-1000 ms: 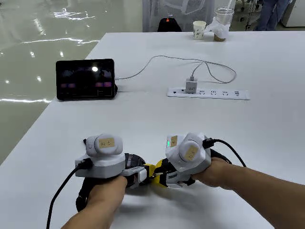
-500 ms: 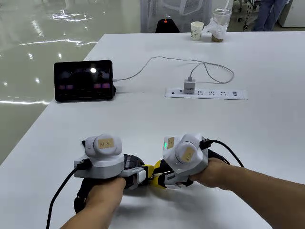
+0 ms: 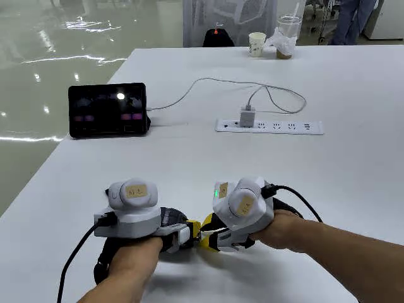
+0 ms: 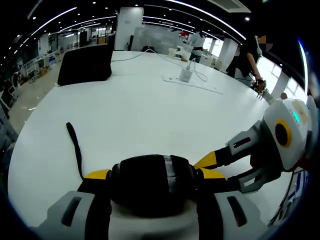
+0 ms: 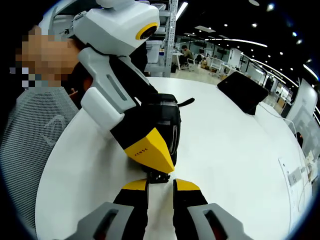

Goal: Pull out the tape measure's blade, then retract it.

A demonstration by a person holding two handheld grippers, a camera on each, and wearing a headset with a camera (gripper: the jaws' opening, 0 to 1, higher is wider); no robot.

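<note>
Hardly anything is shifting from a second ago. The headset camera is drifting slightly, and both grippers are staying tip to tip low in the head view.

The white table [image 3: 353,158] is taking up most of that view. A dark tablet [image 3: 107,109] is standing at upper left, with a cable running from it to a charger [image 3: 246,117] plugged into a white power strip [image 3: 270,126] right of centre. A paper cup [image 3: 256,43] is sitting at the far edge, near the top of the frame.

At lower left a hand is holding the left gripper [image 3: 186,228], which is pointing toward the right of the frame. Its yellow-tipped jaws are clamping the black tape measure [image 4: 152,182] from both sides, and the case is sitting at bottom centre of the left gripper view. The case's thin black strap [image 4: 75,147] is lying loose on the table to the left of it.

The right gripper [image 5: 160,186] is coming in from the lower right of the head view and facing the left one. In its own view its jaws are standing almost together, with only a slit between them. They are pinching the small dark blade tip [image 5: 157,176] just below the case. Hardly any blade is showing between the case and the jaws.
</note>
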